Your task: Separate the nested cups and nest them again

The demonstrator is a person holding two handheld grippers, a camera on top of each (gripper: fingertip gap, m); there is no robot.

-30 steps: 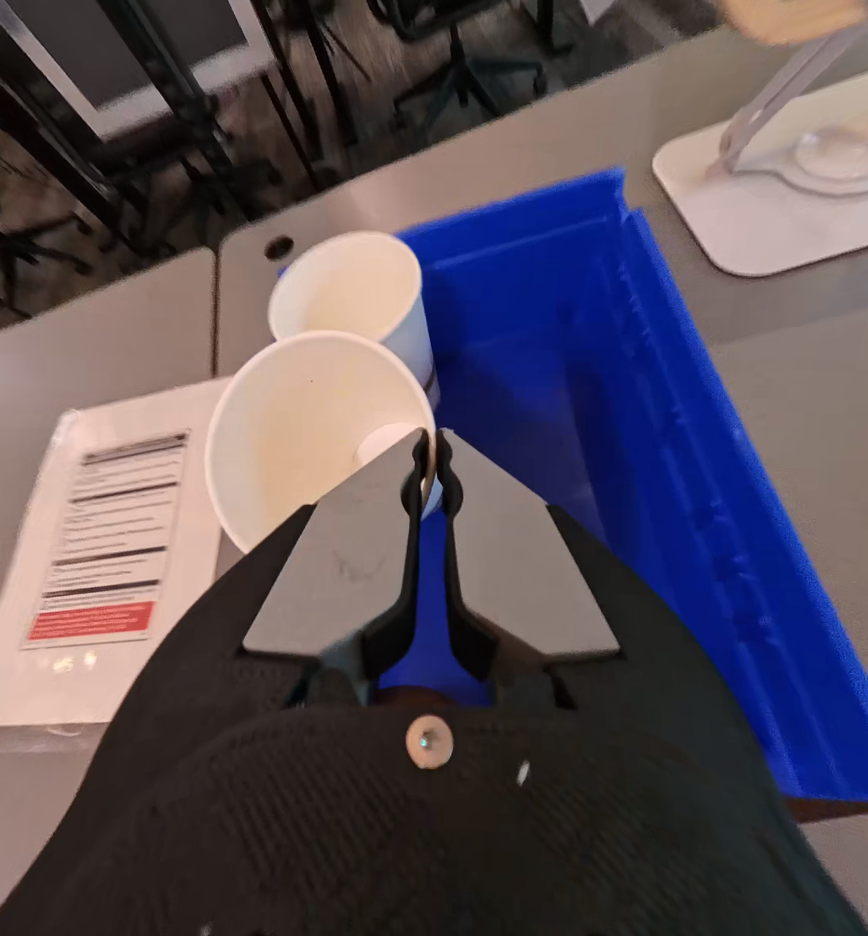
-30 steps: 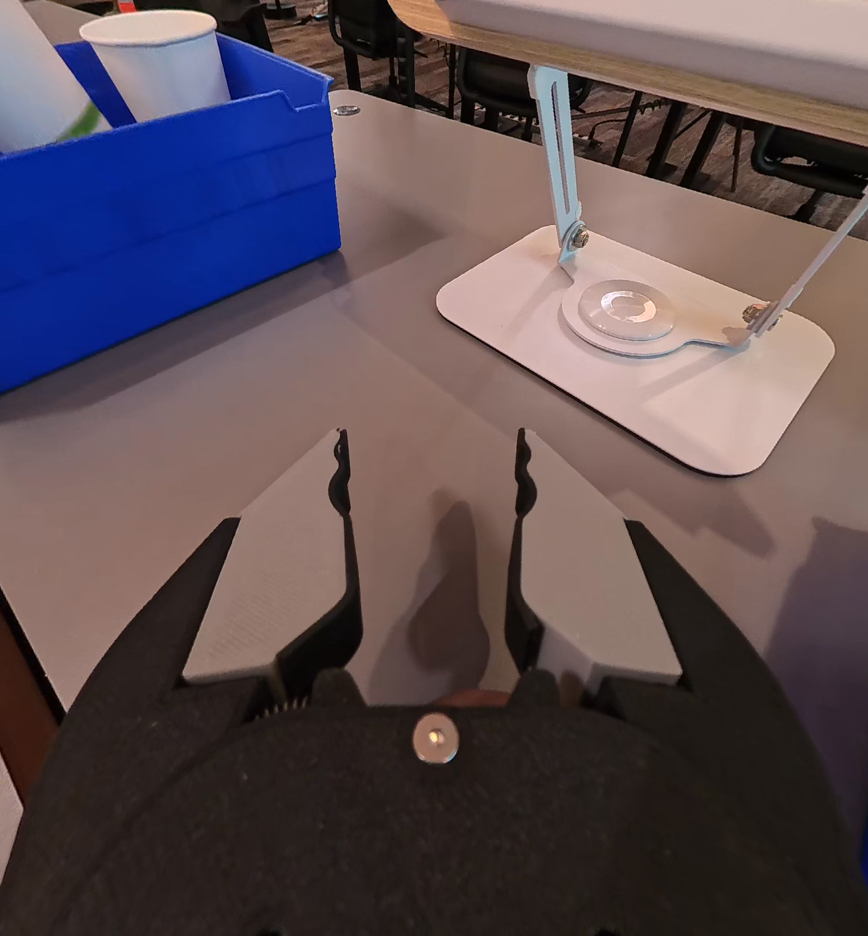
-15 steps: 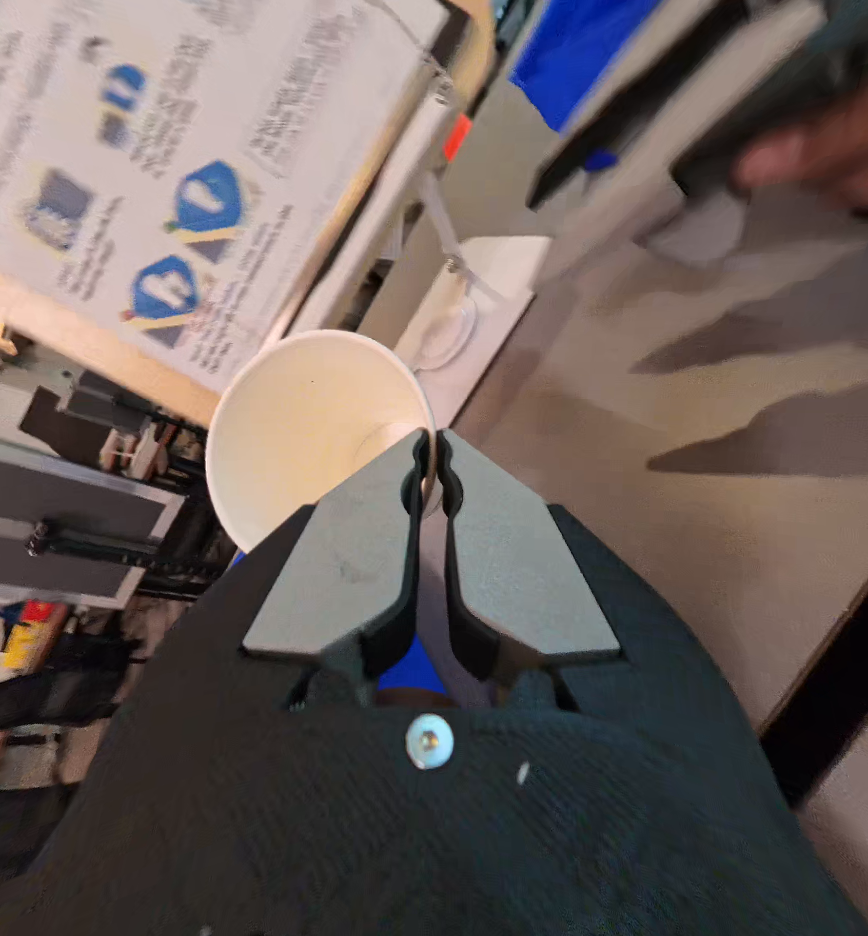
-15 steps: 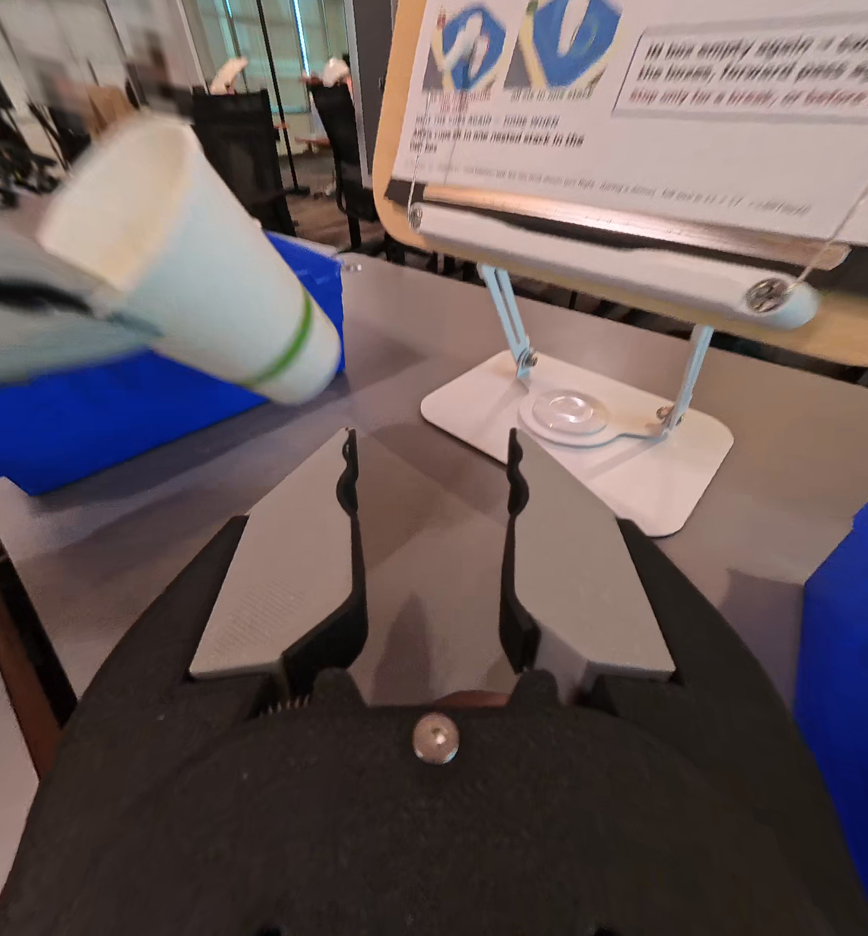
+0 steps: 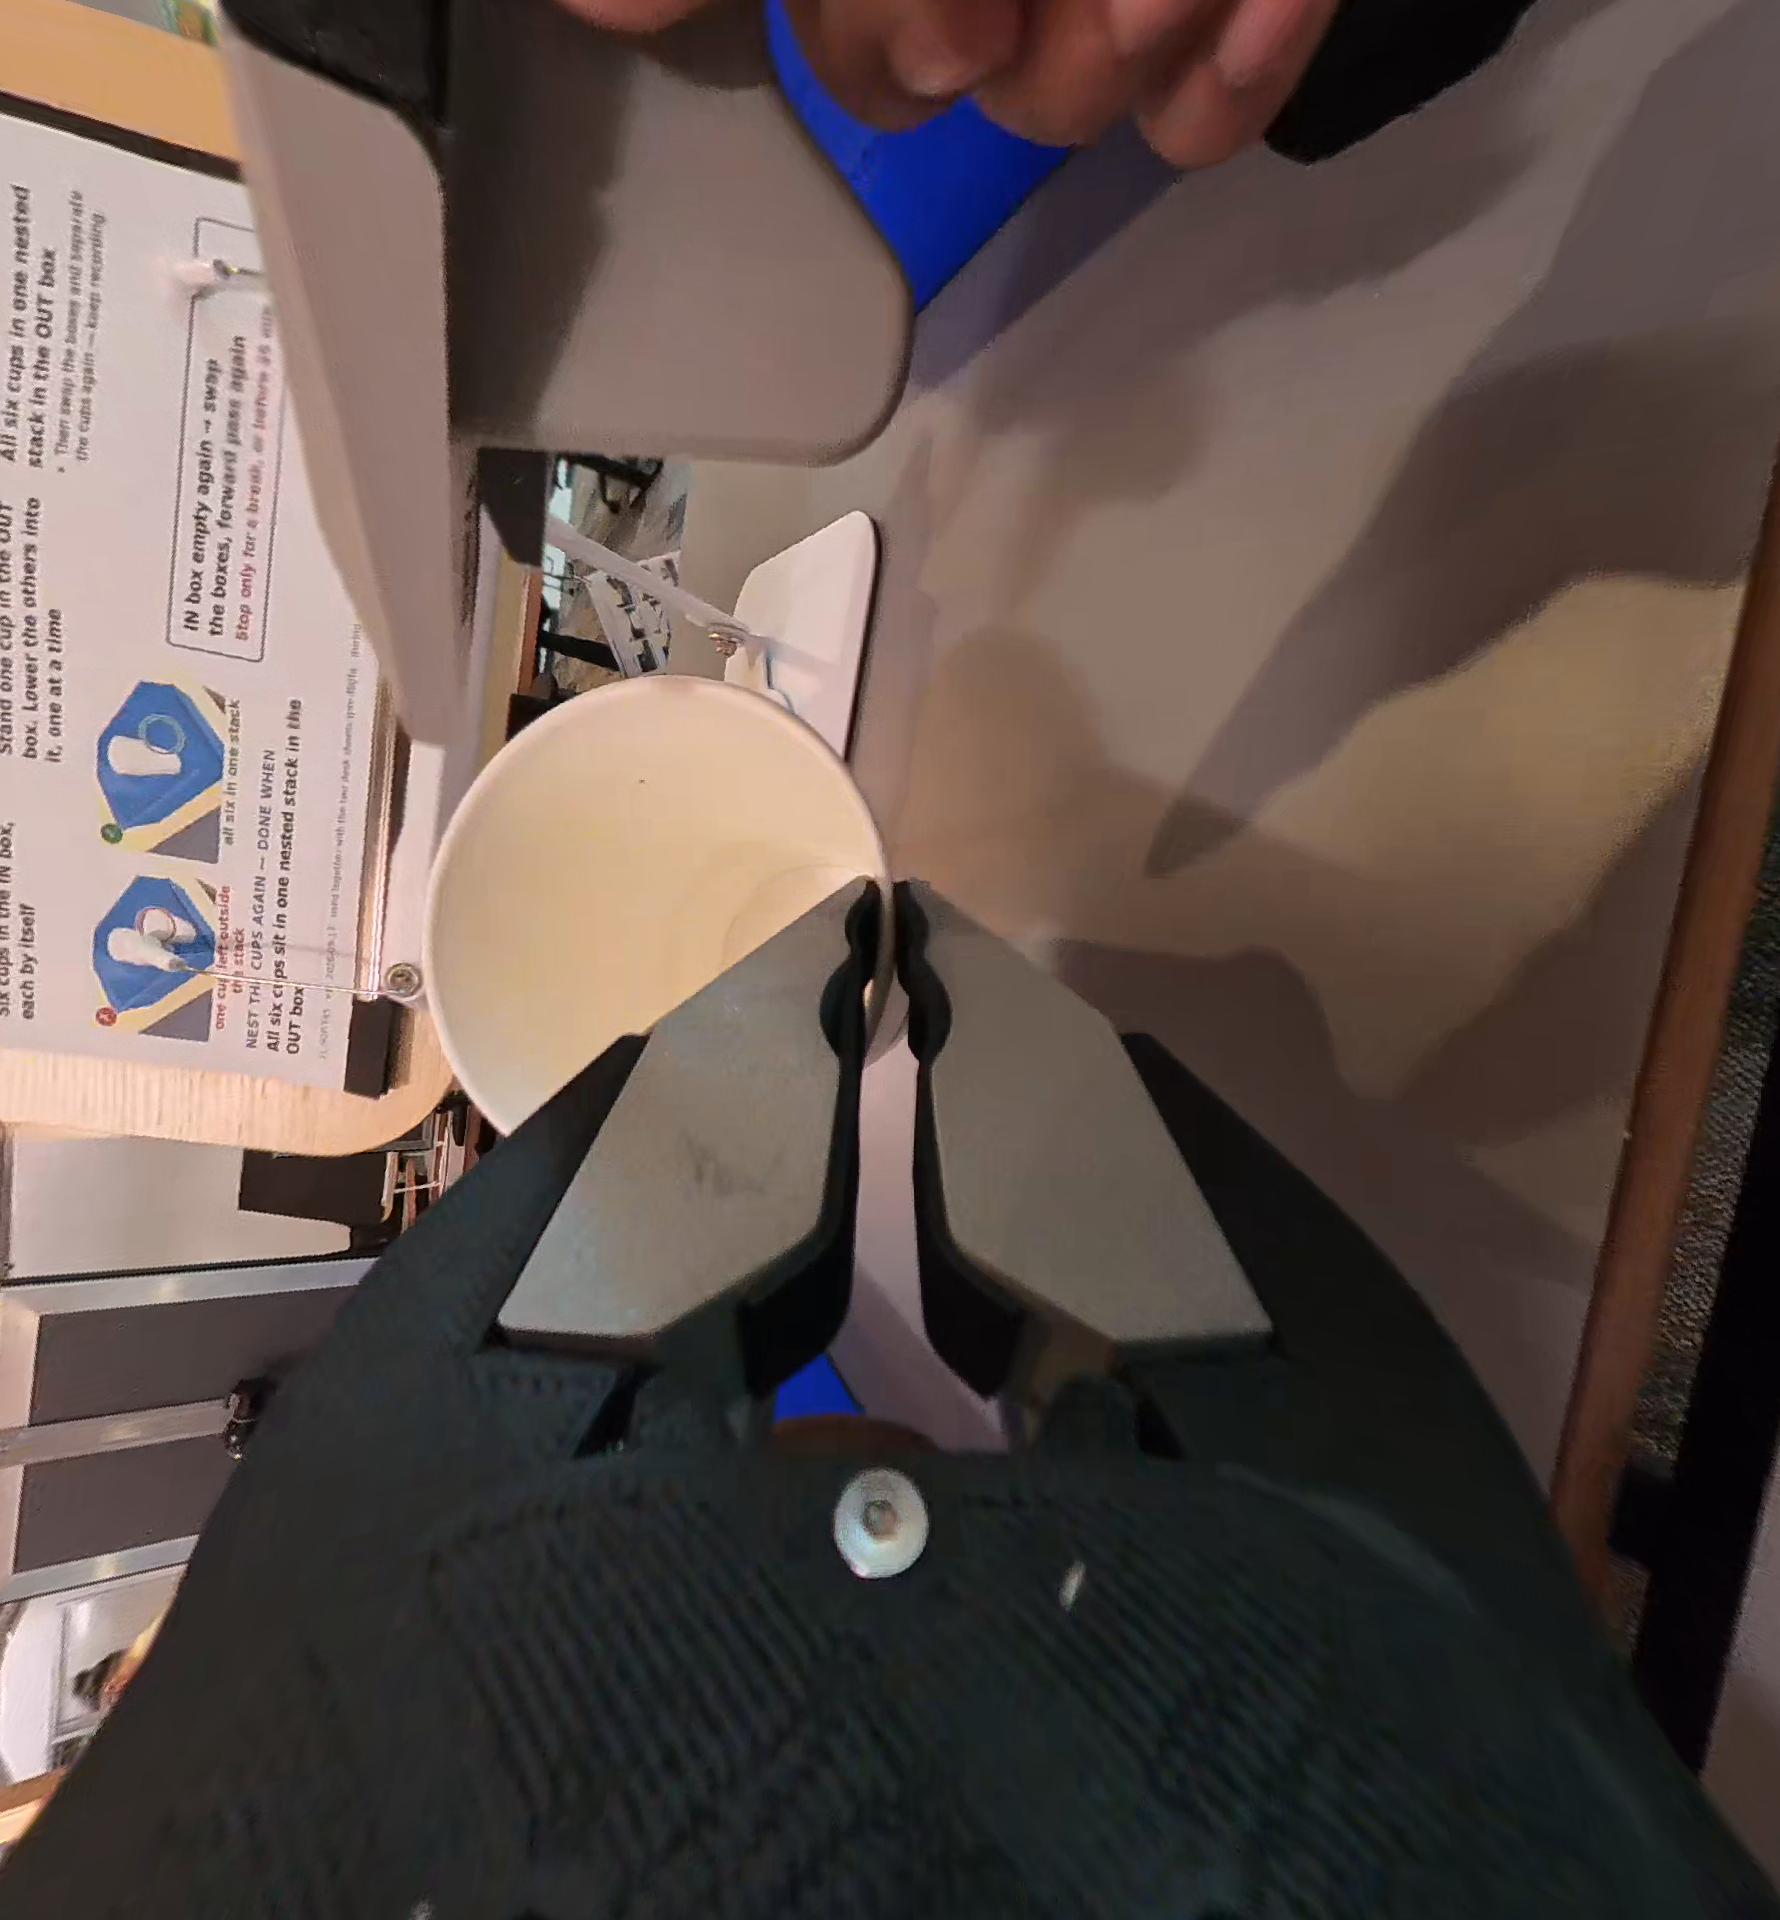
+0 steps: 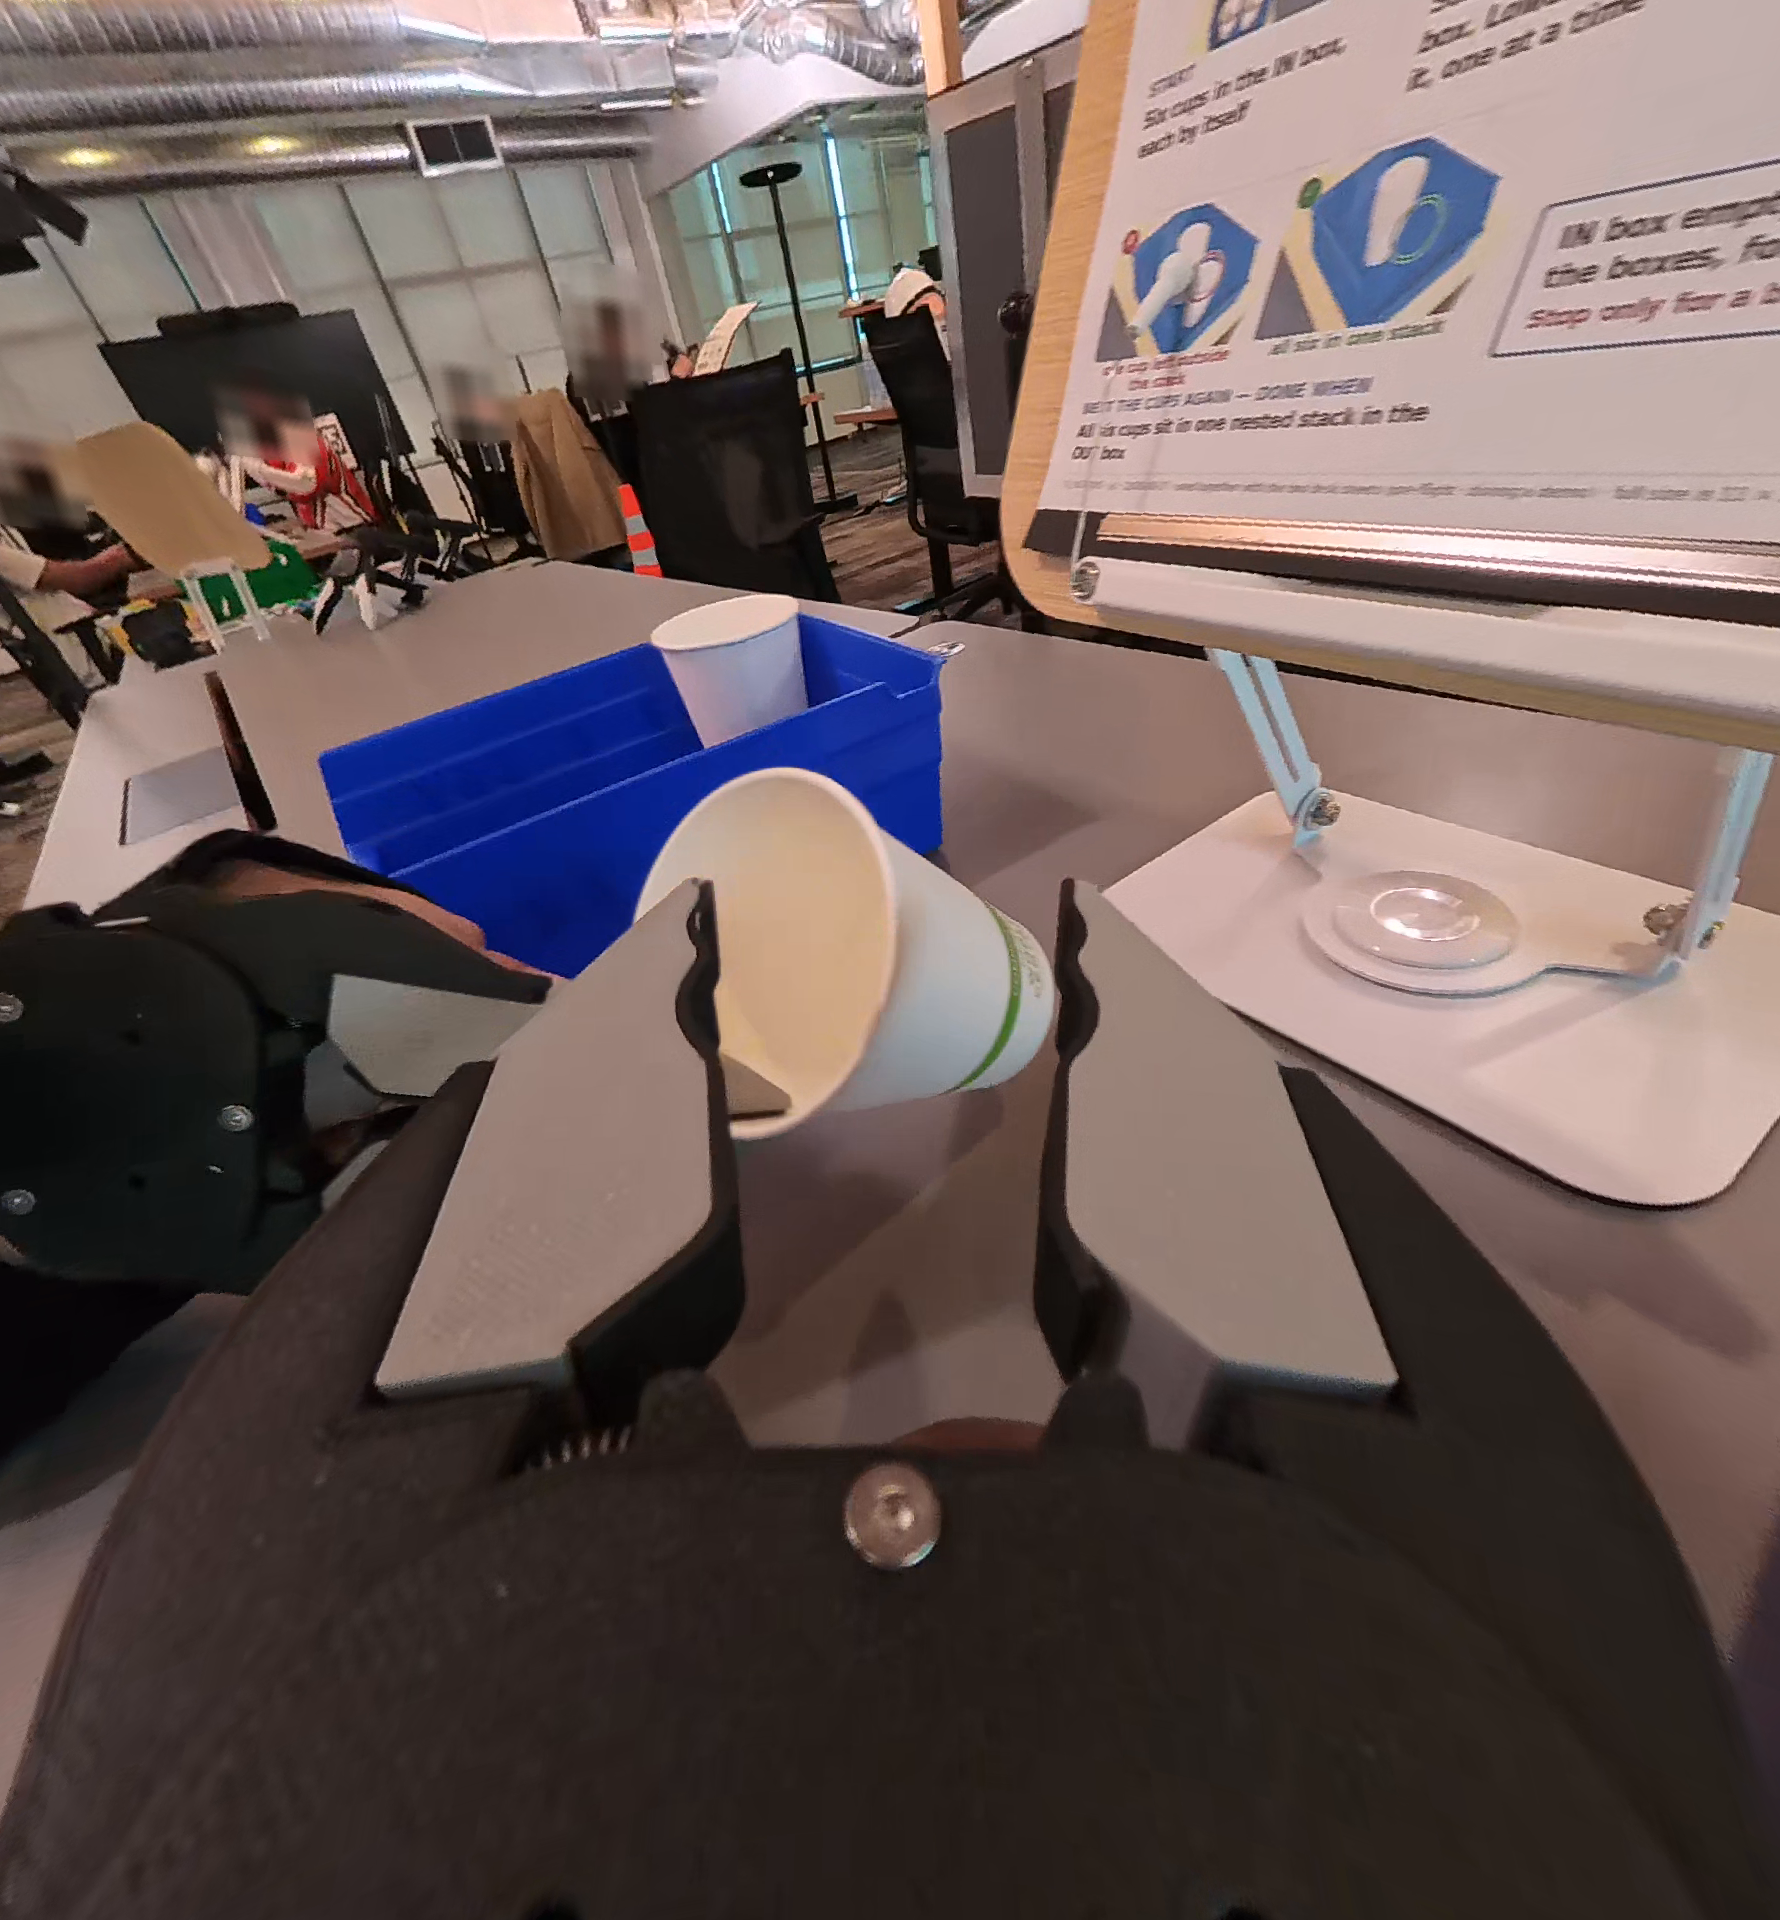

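Observation:
My left gripper point(image 5: 881, 904) is shut on the rim of a white paper cup point(image 5: 637, 883), with one finger inside and one outside. In the right wrist view this cup point(image 6: 813, 935) has a green band and is held on its side above the table, mouth toward me. My right gripper point(image 6: 884, 914) is open, with the cup's body between its two fingers and not touching them. The left gripper point(image 6: 751, 1096) reaches in from the left. A second white cup point(image 6: 735, 665) stands upright in the blue bin point(image 6: 553, 790). One right gripper finger point(image 5: 605, 260) looms close in the left wrist view.
An instruction sheet on a tilted wooden board point(image 6: 1437, 312) stands on a white stand base point(image 6: 1488, 1039) at the right. The grey table point(image 6: 1125, 727) carries all of it. A hand point(image 5: 1021, 62) shows at the top of the left wrist view. People and chairs fill the background. Some 8 centimetres of space lies between my two pairs of fingers.
My left gripper has carried the cup out of the blue bin and rolled it sideways toward the right gripper. My right gripper has risen and now has the cup between its open fingers.

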